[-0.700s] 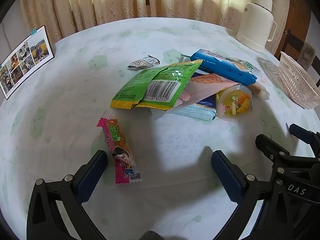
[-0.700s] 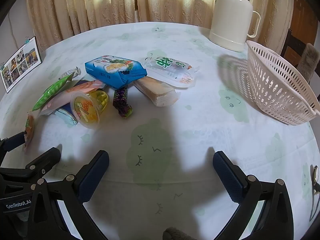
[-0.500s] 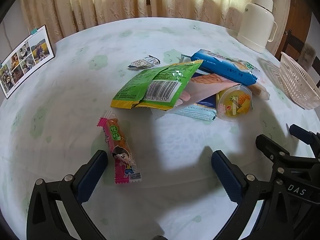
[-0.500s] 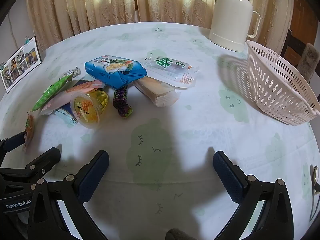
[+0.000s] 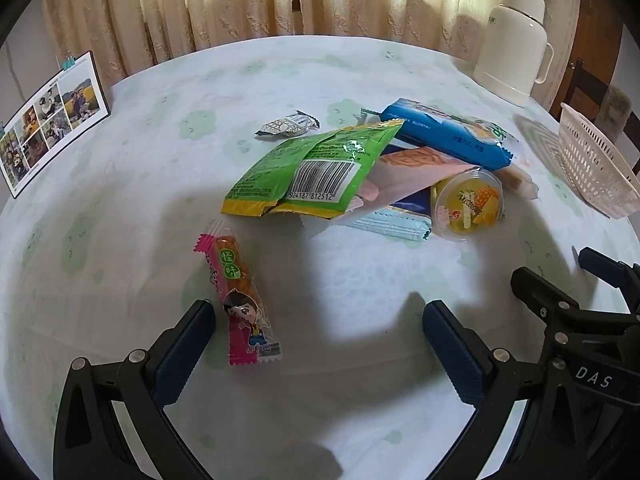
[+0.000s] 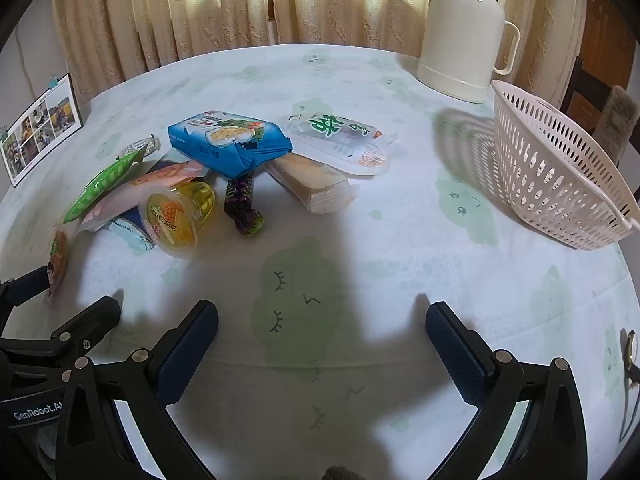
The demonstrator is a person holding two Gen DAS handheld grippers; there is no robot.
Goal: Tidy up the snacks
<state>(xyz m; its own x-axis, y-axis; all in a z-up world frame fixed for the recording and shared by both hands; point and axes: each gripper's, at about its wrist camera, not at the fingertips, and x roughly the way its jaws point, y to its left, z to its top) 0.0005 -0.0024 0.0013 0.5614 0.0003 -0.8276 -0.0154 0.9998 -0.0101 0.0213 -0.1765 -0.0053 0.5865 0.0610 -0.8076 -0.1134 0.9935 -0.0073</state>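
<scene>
Task unstarted: white perforated plastic basket [image 6: 560,176], right of frame, holds nothing visible; snack packets [image 6: 228,148] remain piled on the surface [image 6: 400,264]; left tongs [image 5: 316,344] and right tongs [image 6: 320,344] gape wide, gripping nothing.

Round table [image 6: 400,280] w/ snack pile [image 6: 224,168], basket [image 6: 560,176], flask [image 6: 460,32], photo card [image 5: 48,120].

Loose heap of snack packets [image 5: 340,168] mid-table, pink candy stick [image 5: 240,300] apart, empty white basket [image 6: 560,172] tilted nearby

Both the left gripper [image 5: 316,344] and the right gripper [image 6: 320,346] are black skeletal frames with silver screws and blue textured pads, bearing white lettering "DAS" and "GenRobot.AI".
</scene>
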